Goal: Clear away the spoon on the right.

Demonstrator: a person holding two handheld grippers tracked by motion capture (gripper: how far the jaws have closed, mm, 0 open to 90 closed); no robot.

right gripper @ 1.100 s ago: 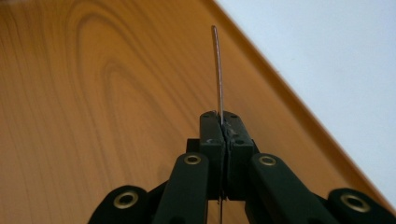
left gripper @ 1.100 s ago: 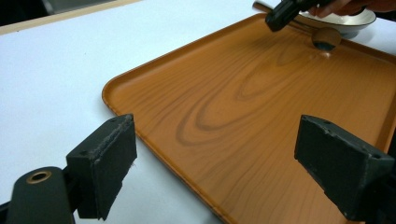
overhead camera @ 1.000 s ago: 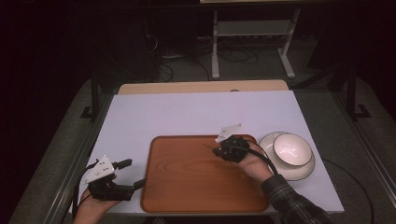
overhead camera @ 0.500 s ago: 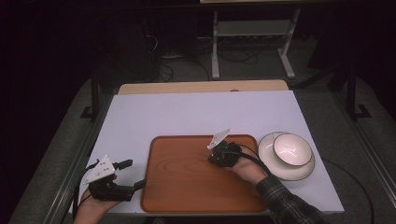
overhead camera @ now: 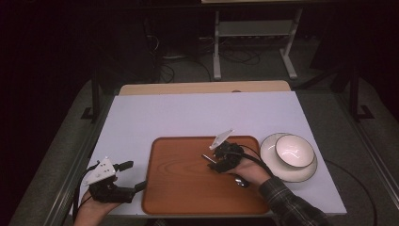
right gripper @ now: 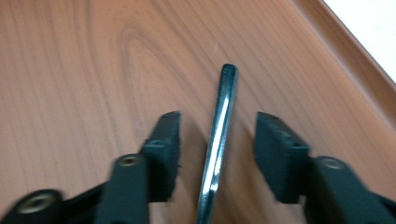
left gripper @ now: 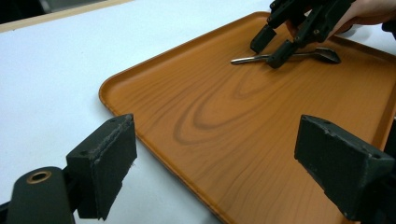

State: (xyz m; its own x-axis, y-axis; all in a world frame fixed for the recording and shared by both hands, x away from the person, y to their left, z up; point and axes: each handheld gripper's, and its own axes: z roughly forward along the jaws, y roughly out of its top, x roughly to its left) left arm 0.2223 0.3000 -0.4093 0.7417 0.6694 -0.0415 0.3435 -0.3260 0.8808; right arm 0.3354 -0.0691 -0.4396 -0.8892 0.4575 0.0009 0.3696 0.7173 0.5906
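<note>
Left gripper (overhead camera: 126,176): positioned at the lower left of the high view, on the white surface (overhead camera: 188,115) just beside the left edge of the wooden tray (overhead camera: 188,188). In the left gripper view its jaws stand wide apart, with nothing between them; the tray's near corner lies ahead of them.

Right gripper (overhead camera: 211,162): positioned low over the tray, in the lower centre-right of the high view, held by a hand in a plaid sleeve (overhead camera: 291,207). In the right gripper view the jaws have just been opening and now stand released, one on each side of the metal spoon (right gripper: 217,140). Neither pad presses on the handle; a gap shows on both sides.

Spoon: lies flat on the tray's right half. In the left gripper view the handle (left gripper: 250,59) points toward the left of the frame and the bowl end (left gripper: 327,55) lies at the upper right, beneath the right gripper.

White bowl (overhead camera: 294,150): stands upright on a white saucer (overhead camera: 268,162), on the surface just beside the tray's right edge, at the centre-right of the high view.
</note>
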